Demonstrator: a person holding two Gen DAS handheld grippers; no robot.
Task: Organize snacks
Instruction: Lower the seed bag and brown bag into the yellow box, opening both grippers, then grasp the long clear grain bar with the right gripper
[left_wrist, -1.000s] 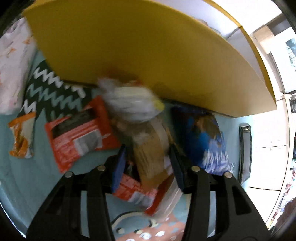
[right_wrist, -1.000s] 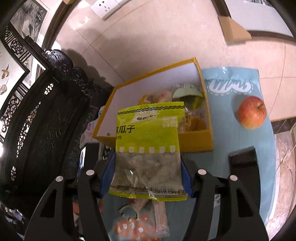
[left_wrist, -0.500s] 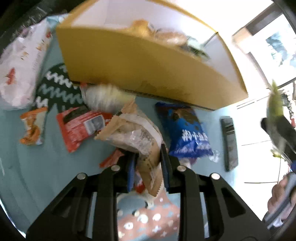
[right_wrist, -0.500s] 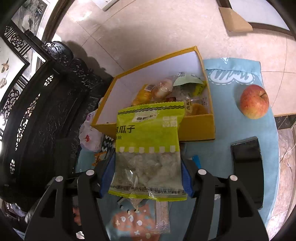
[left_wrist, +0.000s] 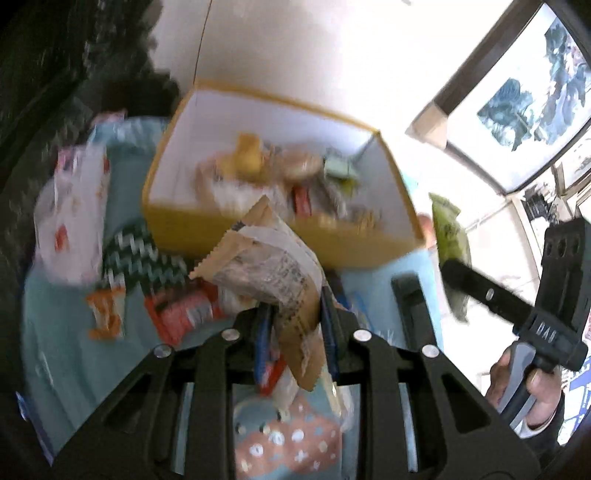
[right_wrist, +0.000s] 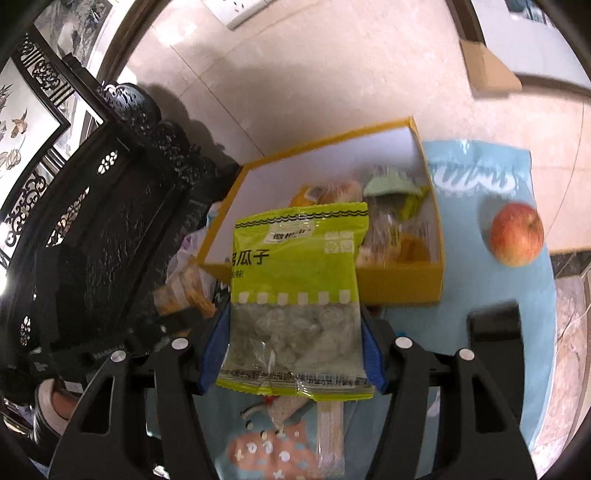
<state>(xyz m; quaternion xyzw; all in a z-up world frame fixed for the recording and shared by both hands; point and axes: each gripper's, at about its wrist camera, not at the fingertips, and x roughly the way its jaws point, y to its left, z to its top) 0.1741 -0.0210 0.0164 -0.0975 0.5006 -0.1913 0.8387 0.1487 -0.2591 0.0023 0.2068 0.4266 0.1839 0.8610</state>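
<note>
I have a snack in each claw so both can go into the yellow box (right_wrist: 399, 286). My left claw (left_wrist: 295, 332) pinches the brown packet (left_wrist: 266, 266) narrowly; my right claw (right_wrist: 291, 354) grips the green seed bag (right_wrist: 299, 280) across its width. Only the right view shows the apple (right_wrist: 516, 234); only the left shows loose packets beside the box on the blue cloth (left_wrist: 62, 332).

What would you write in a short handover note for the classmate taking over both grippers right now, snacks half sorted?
Left gripper: shut on a brown snack packet, lifted above the cloth.
Right gripper: shut on a green seed packet, held in front of the yellow box.
Done: several snacks lie in the box.
Left: drop both packets in, then collect the red packet, orange packet and white bag from the blue cloth. The apple sits right of the box.
</note>
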